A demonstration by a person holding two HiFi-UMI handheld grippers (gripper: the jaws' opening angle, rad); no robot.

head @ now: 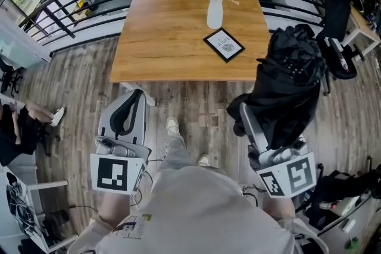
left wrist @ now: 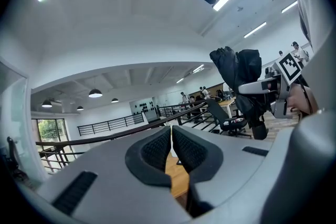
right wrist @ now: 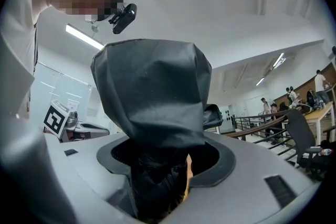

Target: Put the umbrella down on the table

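Right tongs (head: 255, 121) clamp the bundled black umbrella (head: 292, 74) at frame right, short of the desk (head: 161, 33) (left tongs (head: 128, 111) pressed together, empty); best lowered flat, clear of the vase (head: 214, 13).

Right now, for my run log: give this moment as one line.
right tool: shut on umbrella | left tool: shut, empty | umbrella: off table
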